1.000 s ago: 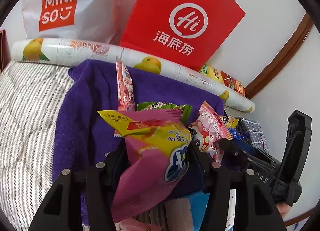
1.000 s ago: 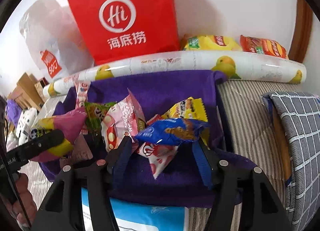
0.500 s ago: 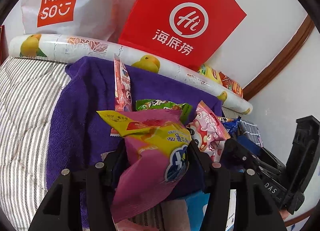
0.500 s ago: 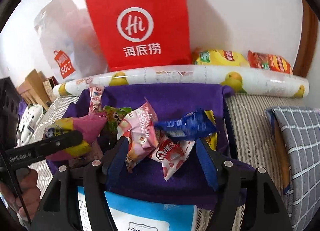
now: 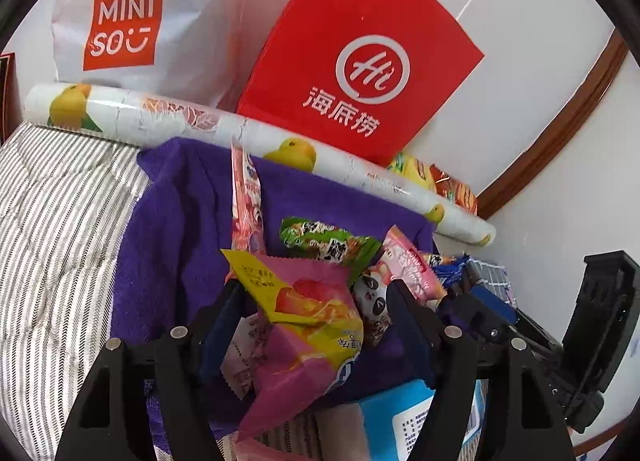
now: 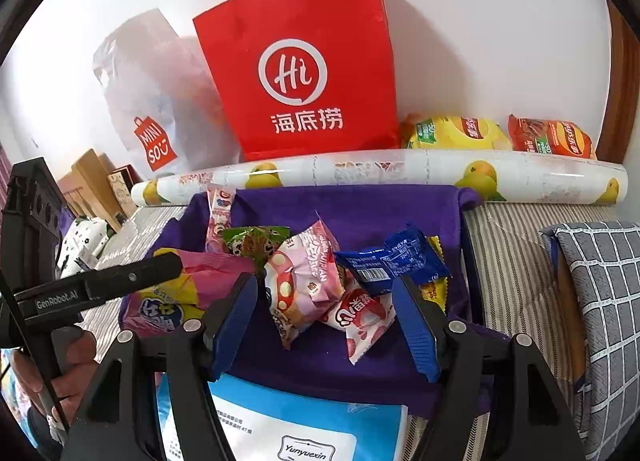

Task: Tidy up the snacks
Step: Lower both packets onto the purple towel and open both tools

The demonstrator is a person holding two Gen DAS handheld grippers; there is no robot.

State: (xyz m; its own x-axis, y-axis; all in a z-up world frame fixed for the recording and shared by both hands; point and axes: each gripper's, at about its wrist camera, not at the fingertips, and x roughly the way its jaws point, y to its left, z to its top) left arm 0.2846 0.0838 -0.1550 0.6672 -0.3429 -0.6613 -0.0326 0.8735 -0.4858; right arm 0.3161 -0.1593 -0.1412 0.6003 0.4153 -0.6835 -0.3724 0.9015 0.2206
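Note:
Snack packets lie on a purple towel [image 5: 176, 245] [image 6: 360, 213] on a striped bed. My left gripper [image 5: 312, 297] is shut on a pink and yellow packet [image 5: 304, 325], which also shows in the right wrist view [image 6: 180, 293]. My right gripper [image 6: 326, 293] is open; a pink mushroom packet [image 6: 308, 277] and a red and white packet [image 6: 360, 317] lie between its fingers. The blue packet [image 6: 392, 261] lies on the pile by the right finger, free of the jaws. A green packet [image 5: 328, 241] and a long pink stick packet [image 5: 246, 197] lie further back.
A red paper bag [image 6: 296, 65] and a white Miniso bag [image 5: 132, 17] lean on the wall behind a fruit-print roll [image 6: 400, 177]. Yellow and red chip bags [image 6: 452, 133] sit behind the roll. A blue-white box [image 6: 280, 421] lies near me. A grey checked pillow [image 6: 600, 301] lies right.
My right gripper opened and let go of the blue packet, which dropped onto the pile. The left gripper still holds the pink and yellow packet and moved slightly.

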